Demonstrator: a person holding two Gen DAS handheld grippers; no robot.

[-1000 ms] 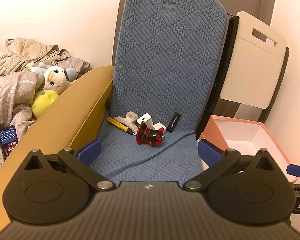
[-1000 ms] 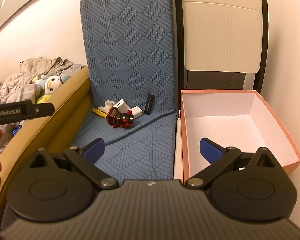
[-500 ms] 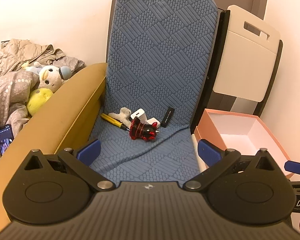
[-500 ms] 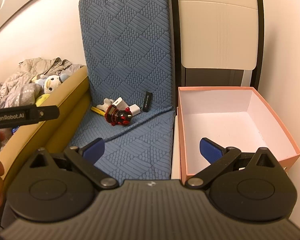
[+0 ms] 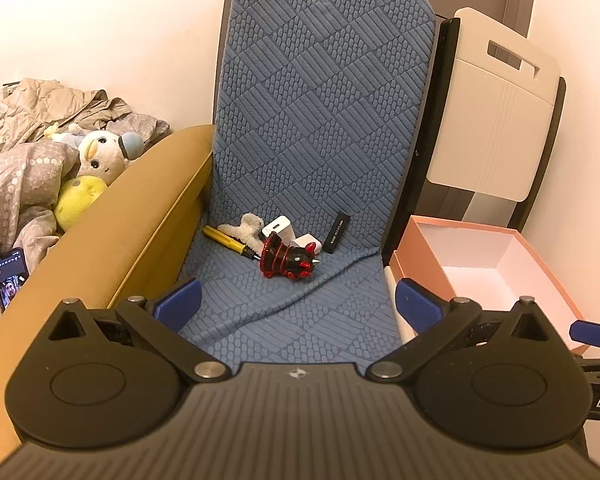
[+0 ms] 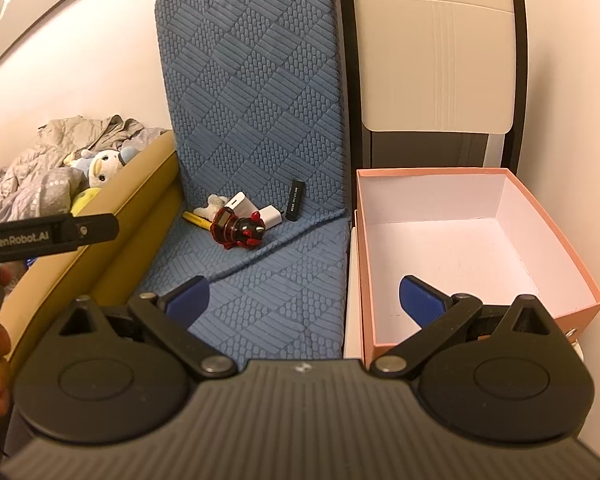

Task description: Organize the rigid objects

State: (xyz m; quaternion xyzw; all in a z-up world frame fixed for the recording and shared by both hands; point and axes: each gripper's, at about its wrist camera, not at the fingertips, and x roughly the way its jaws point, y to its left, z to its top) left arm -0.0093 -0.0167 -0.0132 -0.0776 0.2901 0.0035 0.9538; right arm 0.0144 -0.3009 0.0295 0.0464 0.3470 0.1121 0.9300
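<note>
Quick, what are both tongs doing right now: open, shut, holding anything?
Left tongs: open, holding nothing, above the blue quilted seat cushion.
Right tongs: open, holding nothing, by the pink cardboard box.

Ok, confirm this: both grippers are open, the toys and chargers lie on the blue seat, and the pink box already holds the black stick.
Not quite. The right wrist view shows the pink box empty; the black stick lies on the blue seat by the chargers. The rest holds: left gripper and right gripper are open.
</note>
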